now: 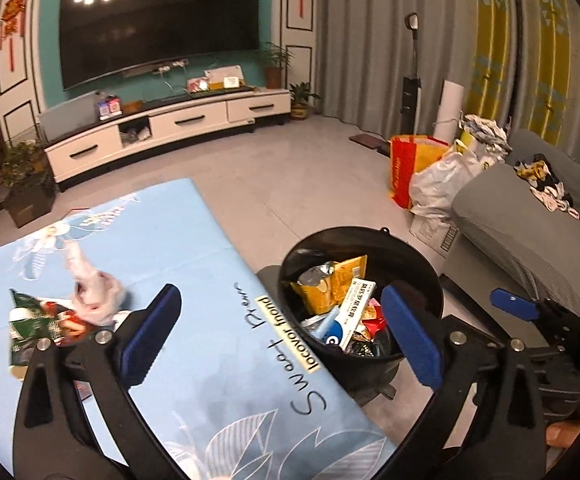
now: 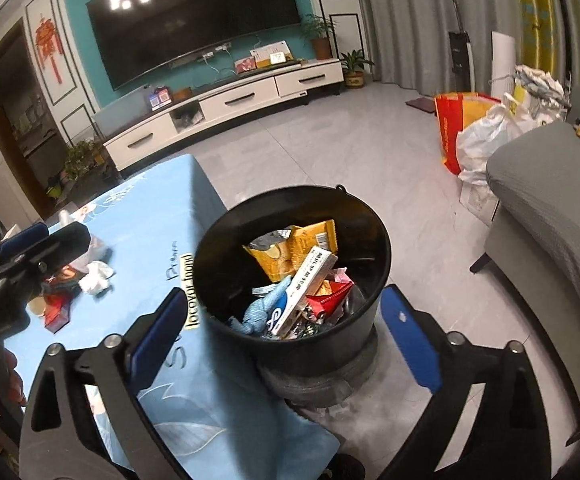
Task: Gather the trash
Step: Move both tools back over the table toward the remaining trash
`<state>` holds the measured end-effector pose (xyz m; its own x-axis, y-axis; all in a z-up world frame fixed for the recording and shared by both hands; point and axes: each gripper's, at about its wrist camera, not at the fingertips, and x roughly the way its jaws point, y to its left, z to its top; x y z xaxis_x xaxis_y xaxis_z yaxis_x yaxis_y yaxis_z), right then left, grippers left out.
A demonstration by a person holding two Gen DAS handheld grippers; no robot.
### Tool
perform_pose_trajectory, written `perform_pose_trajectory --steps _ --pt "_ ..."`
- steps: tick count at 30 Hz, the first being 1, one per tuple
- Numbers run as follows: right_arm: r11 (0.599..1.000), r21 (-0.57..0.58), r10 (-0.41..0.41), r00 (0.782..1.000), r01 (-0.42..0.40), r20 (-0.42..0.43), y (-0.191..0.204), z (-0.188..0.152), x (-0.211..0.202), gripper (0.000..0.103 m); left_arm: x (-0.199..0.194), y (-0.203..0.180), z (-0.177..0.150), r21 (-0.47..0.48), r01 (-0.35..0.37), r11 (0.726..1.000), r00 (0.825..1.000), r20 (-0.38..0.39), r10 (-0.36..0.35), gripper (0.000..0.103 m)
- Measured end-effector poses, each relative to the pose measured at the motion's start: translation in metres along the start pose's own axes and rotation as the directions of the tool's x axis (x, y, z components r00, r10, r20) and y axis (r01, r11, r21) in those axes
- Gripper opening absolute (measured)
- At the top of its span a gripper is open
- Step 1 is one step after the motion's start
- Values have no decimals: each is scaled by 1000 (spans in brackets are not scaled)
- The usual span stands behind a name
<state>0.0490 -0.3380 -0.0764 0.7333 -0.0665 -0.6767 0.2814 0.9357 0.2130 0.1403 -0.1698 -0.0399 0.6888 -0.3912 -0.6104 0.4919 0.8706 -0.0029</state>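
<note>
While both grippers hover with fingers spread wide and nothing between them, the blue-clothed table [image 1: 194, 240] fills the left side. Just beside its edge stands the black bin [image 2: 226, 280], holding wrappers and a carton. On the cloth lie a crumpled tissue [image 1: 96, 296] and a green packet [image 1: 36, 320]. The left gripper [image 1: 282, 336] and right gripper [image 2: 286, 332] are well apart.

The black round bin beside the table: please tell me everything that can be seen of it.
The black round plastic bin stands upright and open, with no lid, on a grey round base on the floor, close beside the light blue tablecloth. A small loop sticks up from its far rim. Inside lie a yellow snack bag, a white carton, a red wrapper and blue packaging. Neither gripper touches it.
</note>
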Motion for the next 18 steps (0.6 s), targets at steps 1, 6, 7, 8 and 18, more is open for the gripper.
perform_pose_trajectory --steps 1,6,7,8,18 --pt "1000 -5 3 1000 -3 4 2 0 -4 100 -7 2 0 -2 -7 1000 1000 10 7 100" --pt "999 -46 7 1000 -5 30 20 -2 -27 100 -40 7 -2 -13 -33 999 998 52 34 100" --pt "999 -54 8 999 -6 35 24 -3 -32 100 -46 8 -3 -16 -40 999 997 58 41 100" --pt "998 -60 10 999 -8 39 28 -4 -36 100 -51 8 -3 -18 -45 999 997 64 46 100" --pt "993 -110 37 997 -30 61 52 -10 -62 100 -99 21 -14 -52 -76 996 990 118 81 100"
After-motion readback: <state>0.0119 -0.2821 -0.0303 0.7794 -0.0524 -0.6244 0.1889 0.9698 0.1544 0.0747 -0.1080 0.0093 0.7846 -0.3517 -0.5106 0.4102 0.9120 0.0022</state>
